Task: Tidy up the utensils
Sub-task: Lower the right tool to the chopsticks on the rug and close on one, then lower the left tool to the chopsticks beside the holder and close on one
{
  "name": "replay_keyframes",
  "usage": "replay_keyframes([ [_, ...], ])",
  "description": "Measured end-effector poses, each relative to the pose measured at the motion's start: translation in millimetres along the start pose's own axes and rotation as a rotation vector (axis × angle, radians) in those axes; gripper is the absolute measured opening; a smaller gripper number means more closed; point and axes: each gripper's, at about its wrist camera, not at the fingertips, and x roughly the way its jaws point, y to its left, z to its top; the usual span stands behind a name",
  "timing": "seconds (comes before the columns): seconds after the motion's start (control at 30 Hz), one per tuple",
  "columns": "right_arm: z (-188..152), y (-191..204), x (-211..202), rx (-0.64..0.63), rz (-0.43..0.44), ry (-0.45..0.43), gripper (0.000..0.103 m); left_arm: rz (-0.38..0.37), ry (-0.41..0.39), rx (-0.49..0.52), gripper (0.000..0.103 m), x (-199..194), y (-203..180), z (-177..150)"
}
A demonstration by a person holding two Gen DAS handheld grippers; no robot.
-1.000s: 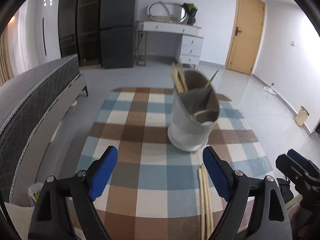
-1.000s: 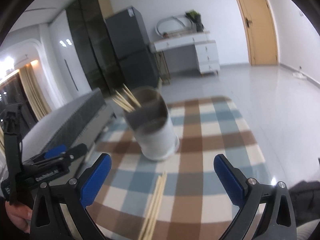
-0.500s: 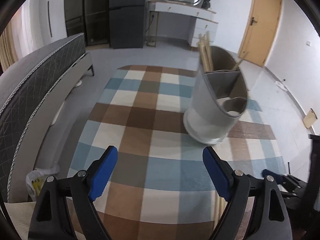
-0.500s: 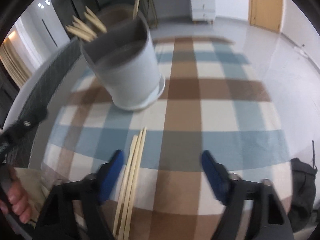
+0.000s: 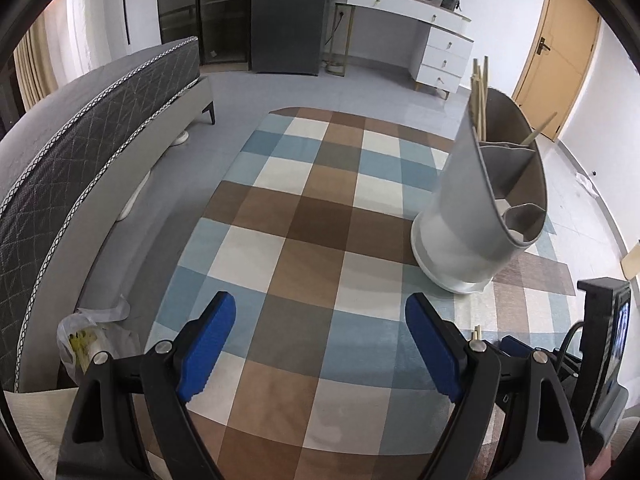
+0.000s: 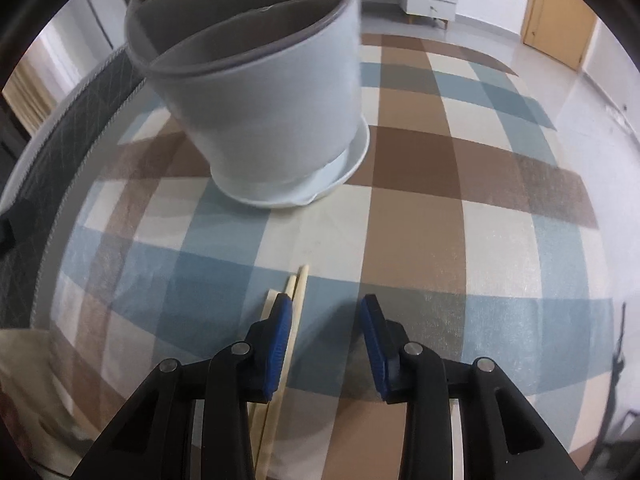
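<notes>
With its jaws just narrowed to a half-open gap and nothing between them, the right gripper hangs slightly right of the chopsticks lying near the holder, so closing now risks missing them.

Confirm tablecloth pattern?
Tablecloth: checked brown, blue and cream squares. Clearest in the left wrist view.

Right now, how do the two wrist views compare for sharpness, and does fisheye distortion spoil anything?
Left wrist view: sharp; the utensil holder leans from fisheye bending, its chopsticks crisp. Right wrist view: softer, the holder's rim smeared, the loose chopsticks on the checked cloth still readable beside the right gripper; black vignette in both.
</notes>
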Motion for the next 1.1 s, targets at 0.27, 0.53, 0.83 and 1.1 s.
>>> replay_keyframes([
  [0.27,2,13,-2,-0.067,-0.078,0.0,0.032,0.04,-0.056,0.005,0.084,-8,5,2],
  [0.53,12,19,4,-0.053,-0.064,0.005,0.032,0.063,-0.059,0.011,0.084,-2,11,-1],
  [0.83,7,3,-3,0.023,0.017,-0.021,0.004,0.025,-0.019,0.108,0.084,2,-9,-18],
  [1.1,5,-52,-27,0.263,0.154,-0.076,0.004,-0.026,0.12,0.179,0.084,11,-40,-37],
])
